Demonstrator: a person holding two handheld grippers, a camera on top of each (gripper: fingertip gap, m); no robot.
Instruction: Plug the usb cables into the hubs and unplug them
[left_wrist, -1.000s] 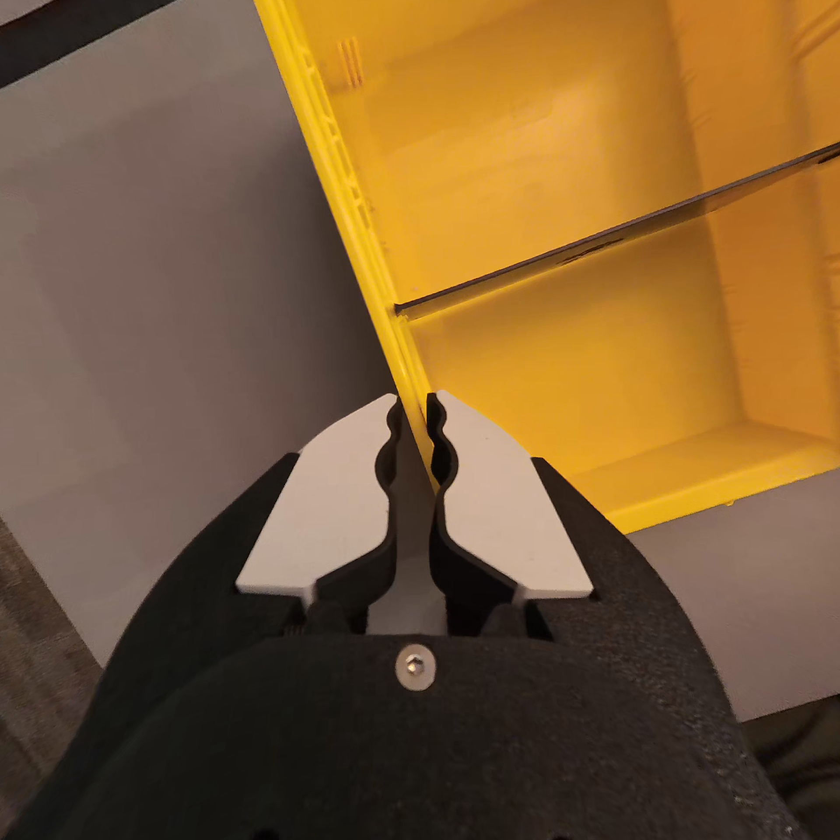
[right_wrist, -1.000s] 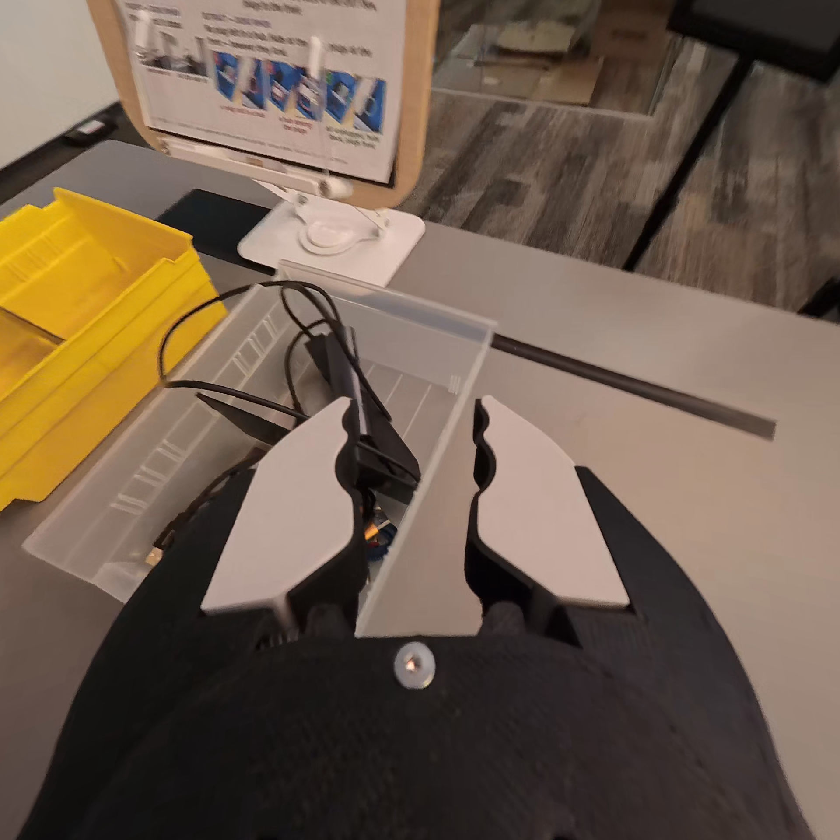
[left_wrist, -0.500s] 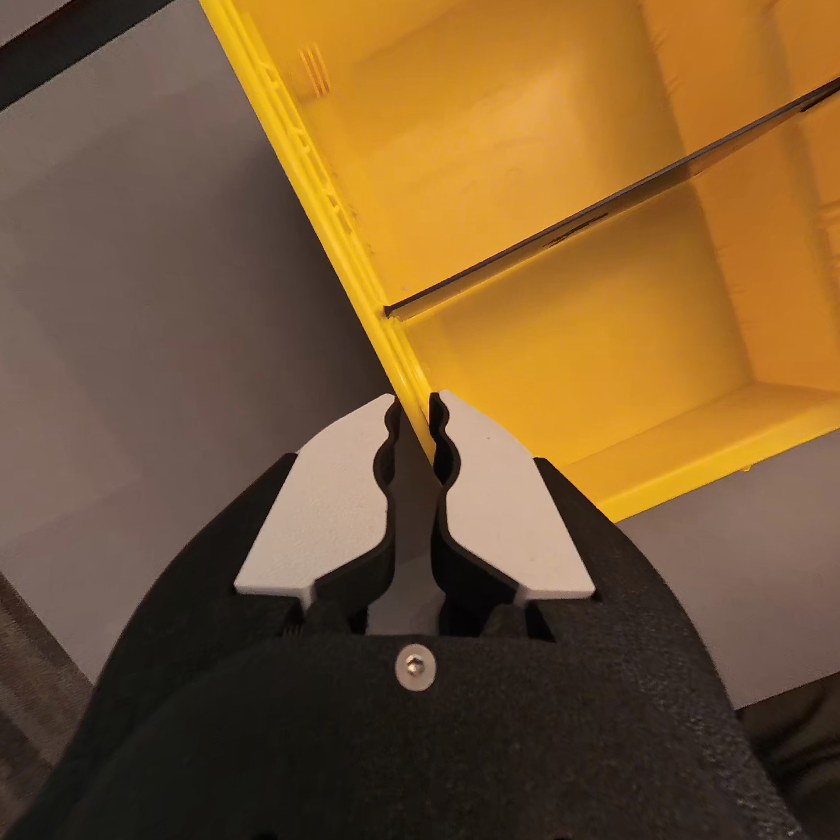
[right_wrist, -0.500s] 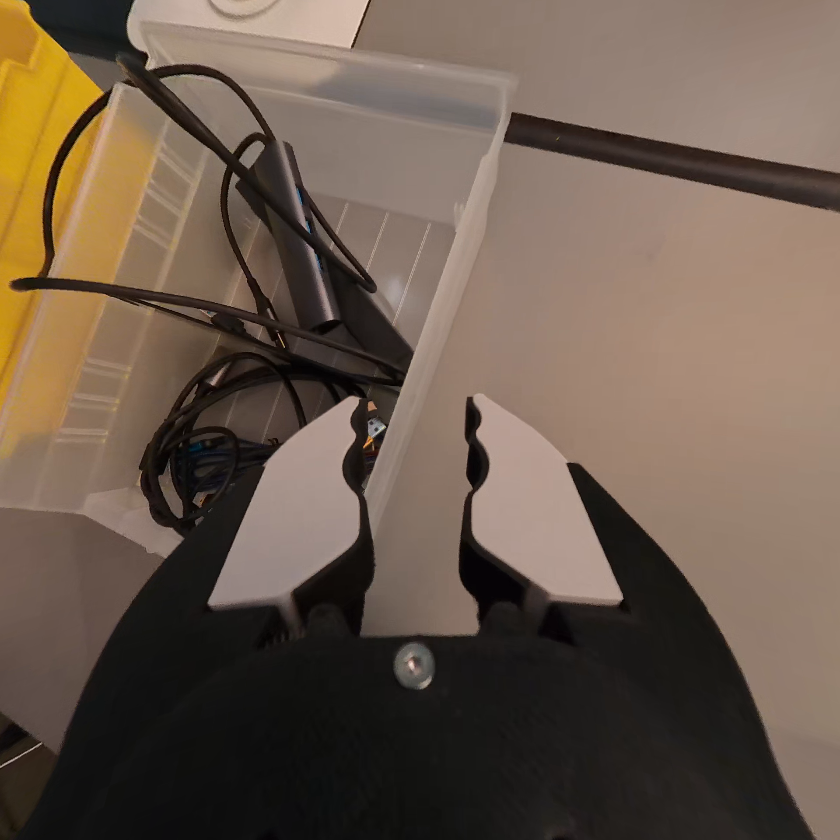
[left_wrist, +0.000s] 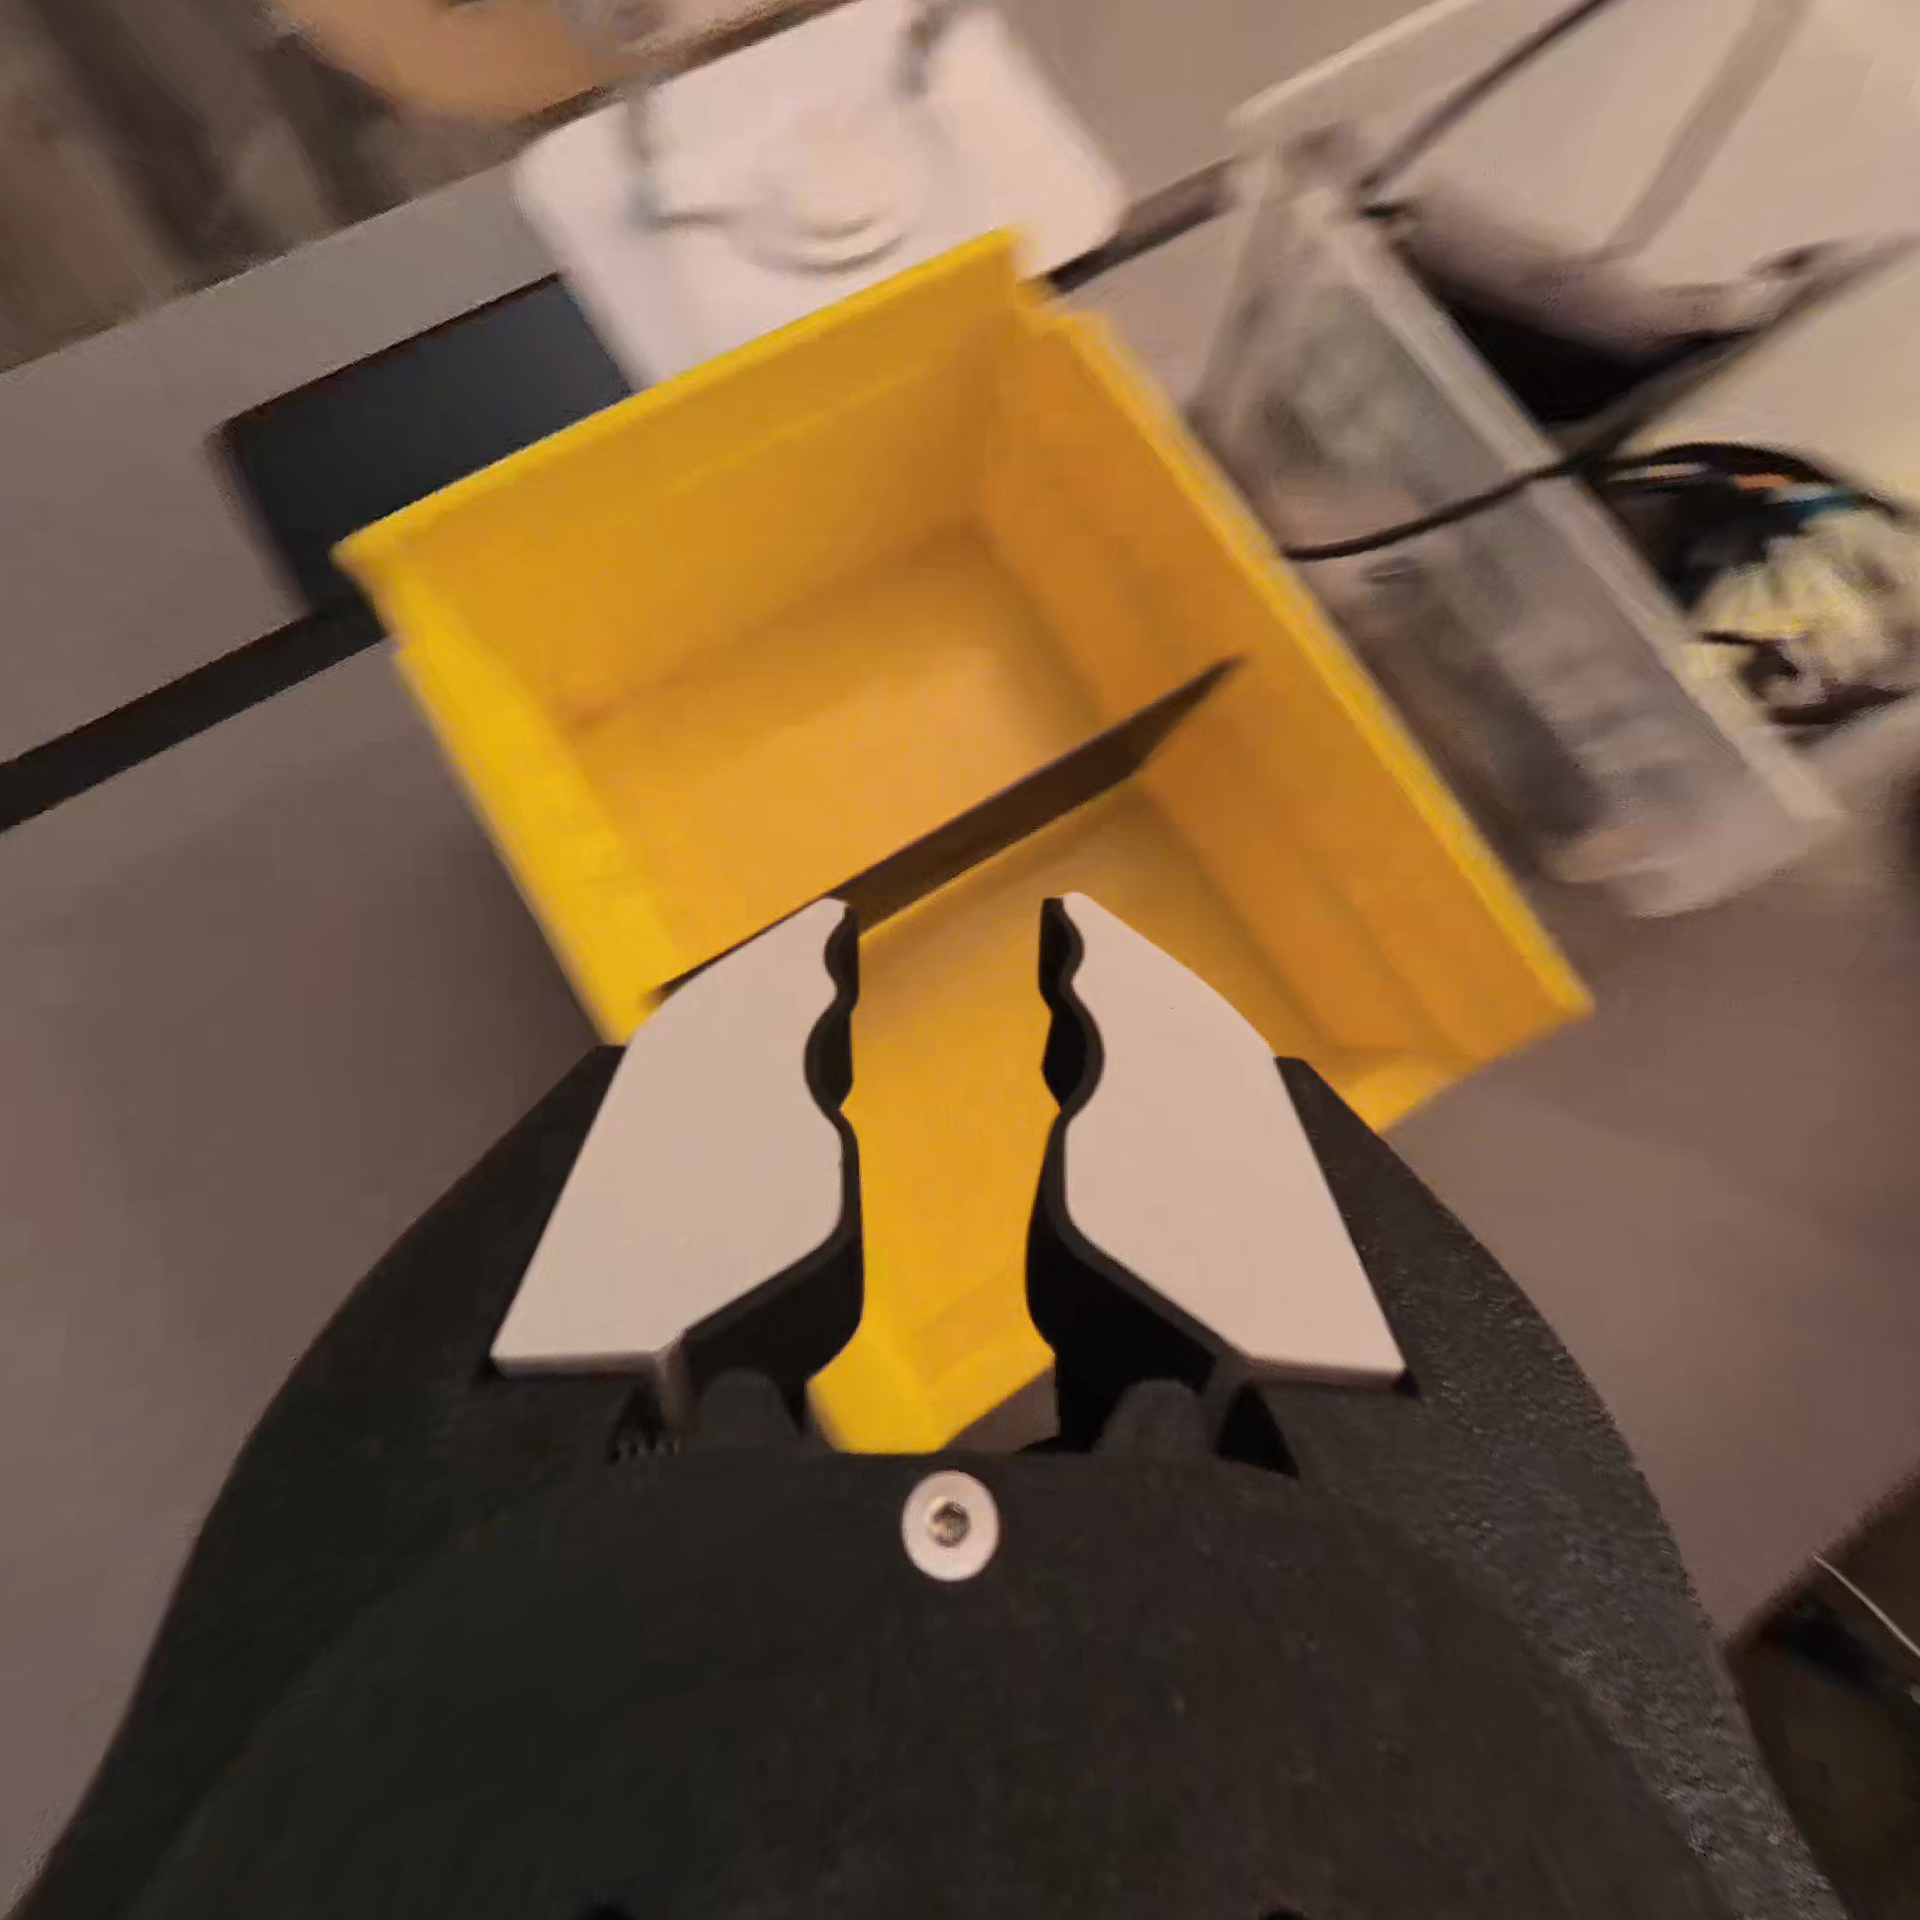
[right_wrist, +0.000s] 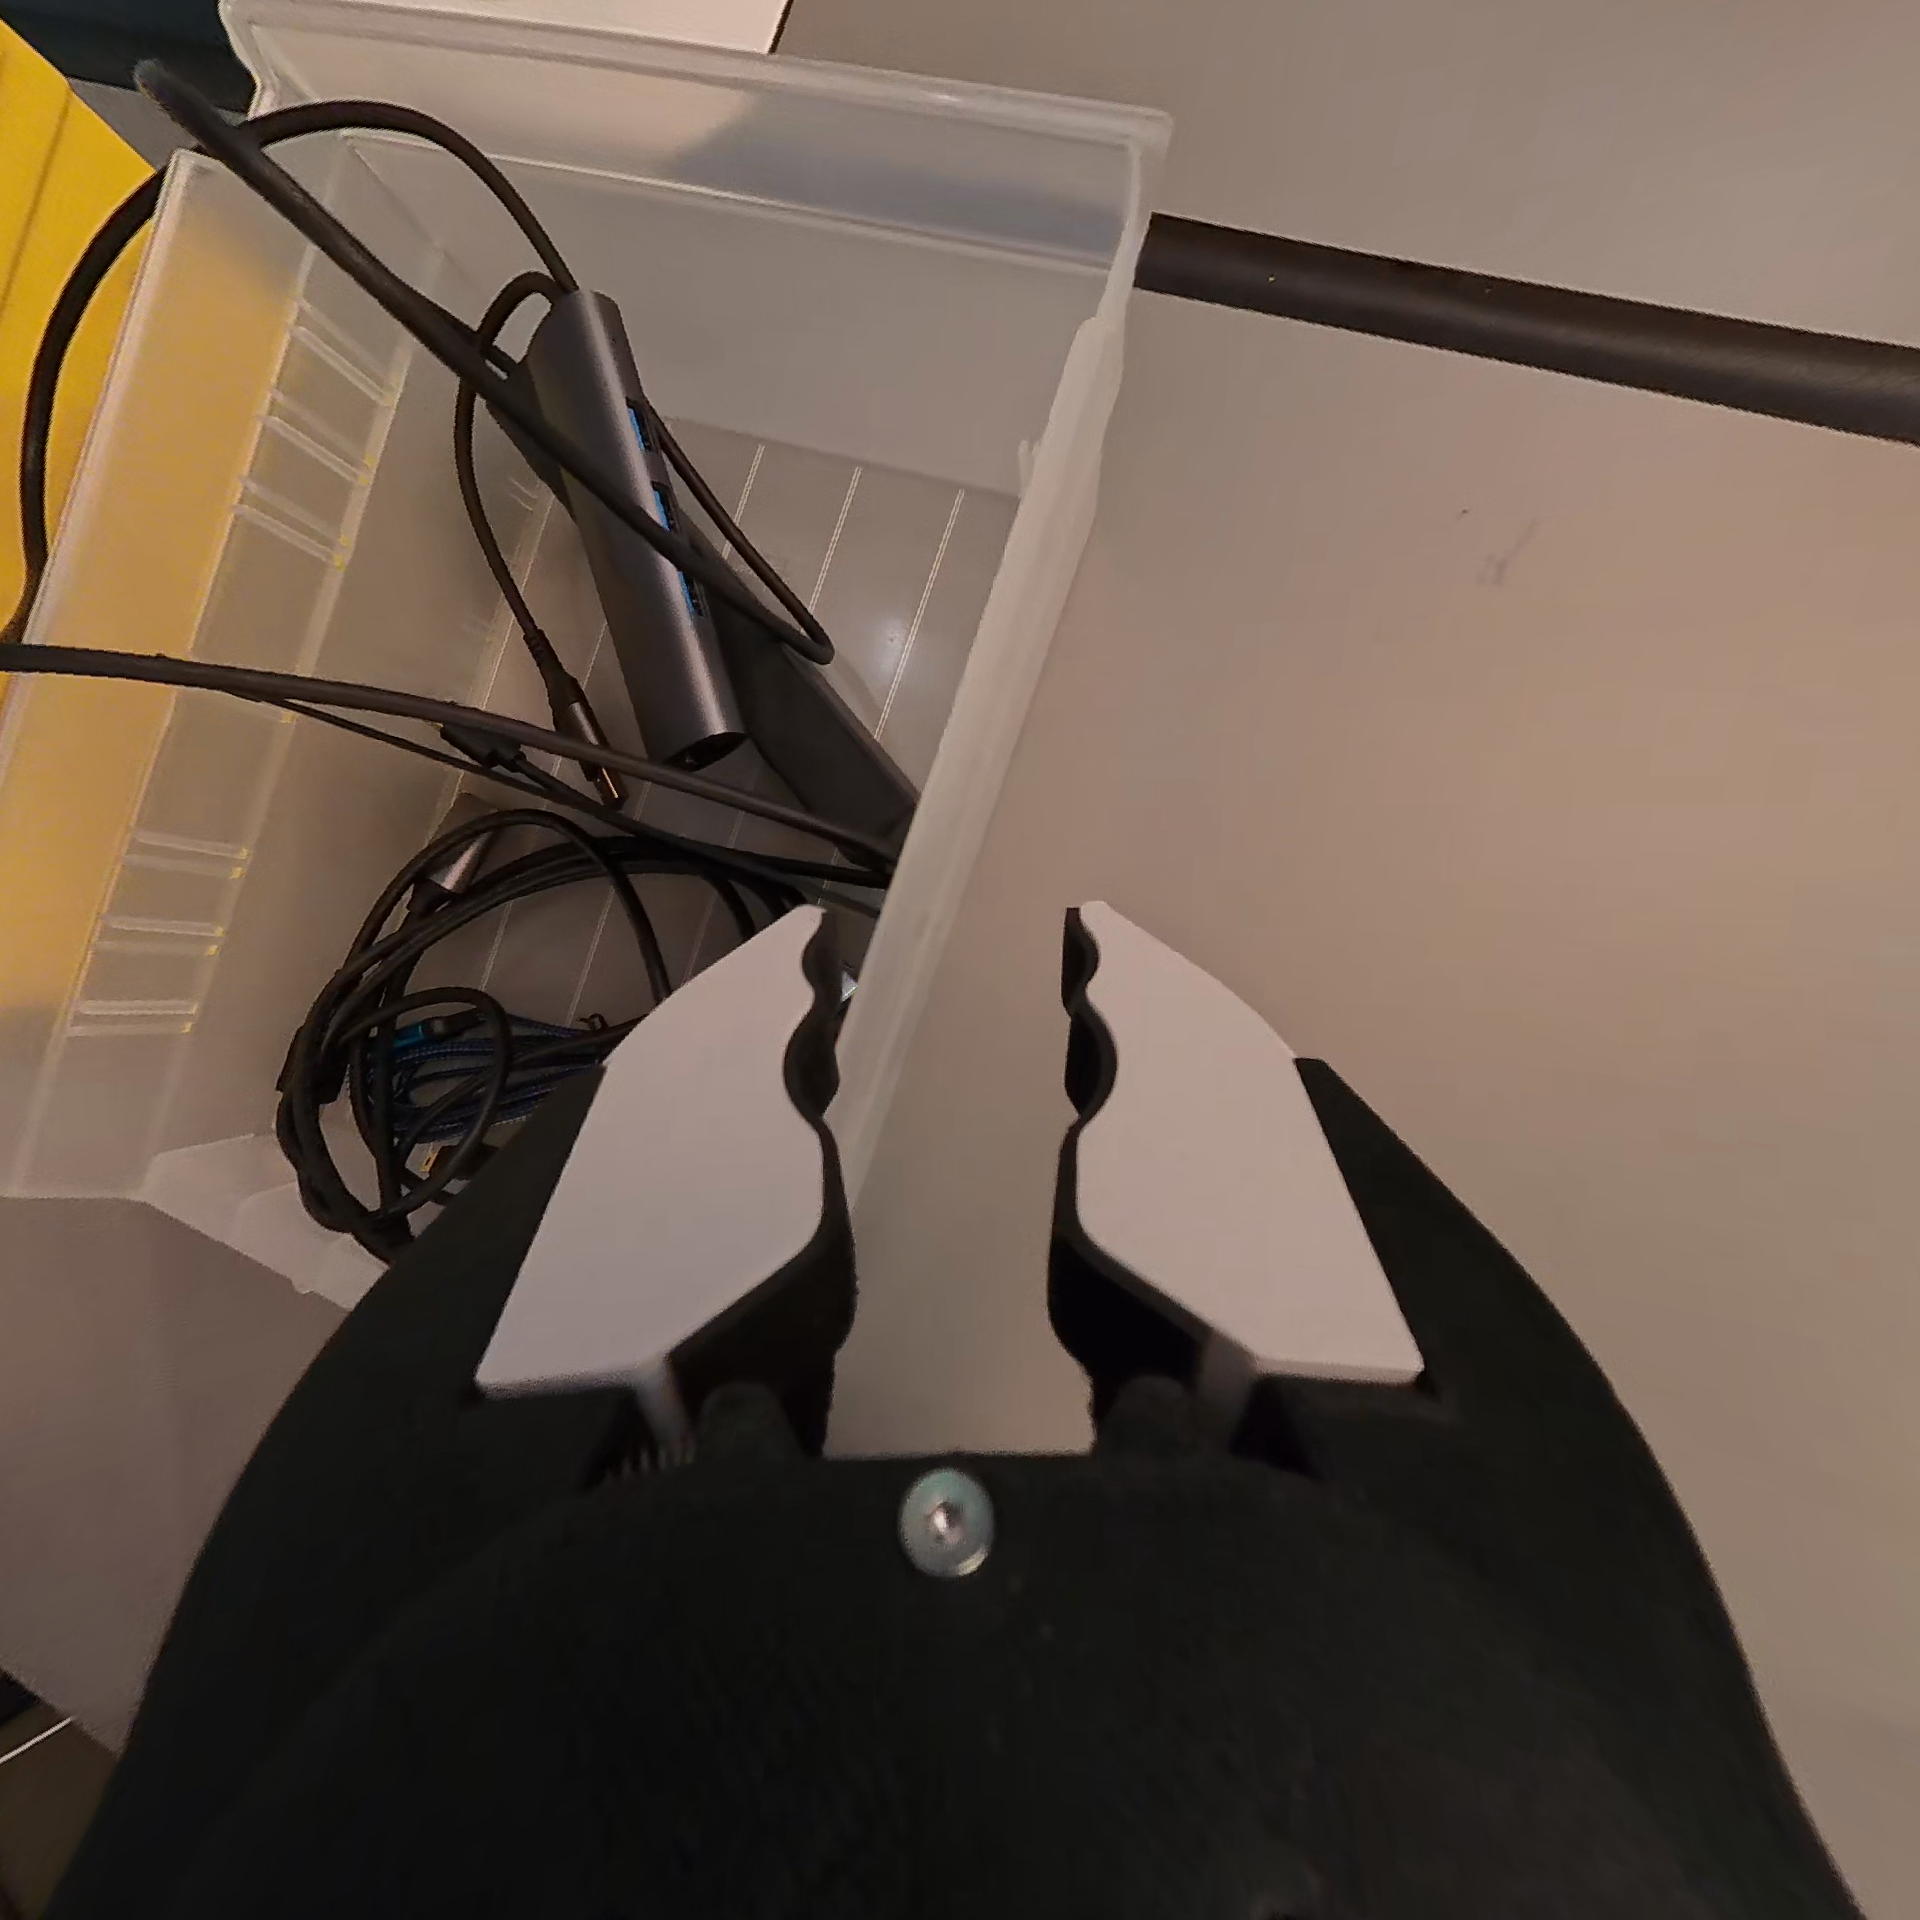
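1. Two bins stand side by side on the grey tabletop (right_wrist: 1507, 831): a yellow bin (left_wrist: 1351, 831) and a clear plastic bin (right_wrist: 997, 208), the yellow one on the clear one's left in the right wrist view.
2. Yellow bin: it holds nothing visible except a thin dark divider (left_wrist: 1039, 805) running across it; the left wrist view is blurred by motion.
3. Clear bin: it holds the task's things. A slim grey hub (right_wrist: 649, 540) with blue ports lies slanted along the bin's middle, and a flat dark piece lies under it.
4. Black cables (right_wrist: 499, 727) loop over and around the hub, some arching over the bin's left wall; a coiled bundle with a blue braided cable (right_wrist: 457, 1070) lies at the near end of the bin.
5. Right tool (right_wrist: 943, 914): its jaws are parted and straddle the clear bin's right wall, the left finger inside the bin and the right finger outside it; neither finger presses the wall.
6. Left tool (left_wrist: 950, 909): it hangs over the near part of the yellow bin with its jaws apart and nothing between them.
7. Beyond the bins a white stand base (left_wrist: 821, 177) sits on the tabletop, blurred.
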